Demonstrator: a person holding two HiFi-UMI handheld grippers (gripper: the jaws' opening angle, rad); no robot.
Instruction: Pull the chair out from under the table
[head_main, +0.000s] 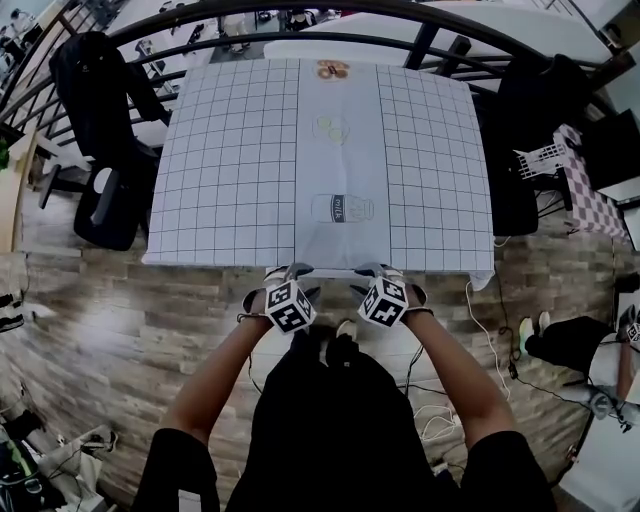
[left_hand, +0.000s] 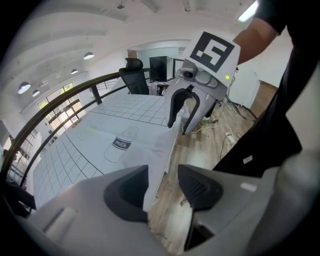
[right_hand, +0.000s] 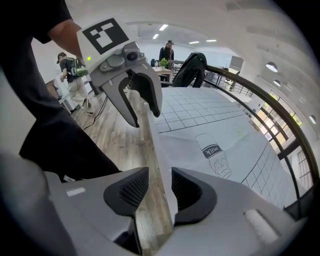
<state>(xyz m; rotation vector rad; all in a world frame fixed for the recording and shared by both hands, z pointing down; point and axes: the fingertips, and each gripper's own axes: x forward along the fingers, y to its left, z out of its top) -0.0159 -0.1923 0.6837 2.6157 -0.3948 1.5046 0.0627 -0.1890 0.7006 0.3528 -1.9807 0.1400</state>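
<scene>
The table (head_main: 240, 160) wears a white checked cloth with a milk bottle drawing (head_main: 341, 208). My left gripper (head_main: 285, 272) and right gripper (head_main: 376, 270) sit side by side at its near edge and point steeply down. In the left gripper view my left gripper (left_hand: 162, 187) is open and straddles a thin pale edge (left_hand: 167, 150) without pressing on it. My right gripper (right_hand: 160, 187) is open too, with the same edge (right_hand: 147, 135) between its jaws. I cannot tell whether this edge is the cloth's hem or a chair back. No chair under the table shows clearly.
A black office chair (head_main: 100, 120) stands at the table's left and another dark chair (head_main: 530, 130) at its right. A curved black railing (head_main: 300, 15) runs behind. Cables (head_main: 480, 320) lie on the wooden floor to the right. People (right_hand: 72, 75) stand far off.
</scene>
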